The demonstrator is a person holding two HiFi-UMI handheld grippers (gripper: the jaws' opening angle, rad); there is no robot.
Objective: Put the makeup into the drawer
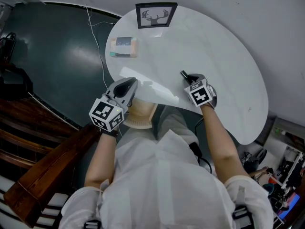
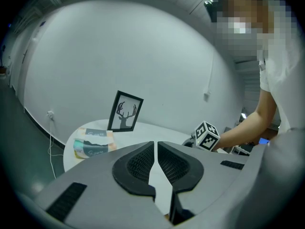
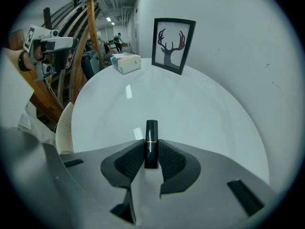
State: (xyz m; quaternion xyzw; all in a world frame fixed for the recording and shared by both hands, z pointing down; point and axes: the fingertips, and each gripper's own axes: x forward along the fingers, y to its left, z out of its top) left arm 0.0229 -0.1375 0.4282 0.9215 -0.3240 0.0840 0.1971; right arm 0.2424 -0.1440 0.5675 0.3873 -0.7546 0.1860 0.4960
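A black lipstick tube [image 3: 151,130] with a thin gold band stands upright between the pads of my right gripper [image 3: 151,149], which is shut on it. In the head view that gripper [image 1: 187,78] is over the near part of the white round table [image 1: 224,51], with the tube's tip [image 1: 183,74] poking out ahead of it. My left gripper [image 1: 128,86] hovers at the table's near left edge; its jaws [image 2: 156,149] are pressed together with nothing in them. No drawer shows in any view.
A framed deer picture [image 1: 156,15] stands at the table's far edge, with a wrapped tissue pack [image 1: 124,47] to its left. A cream chair back [image 1: 139,117] sits under the near edge. Wooden stairs [image 1: 43,175] lie at left, and a white cable [image 1: 95,37] crosses the dark floor.
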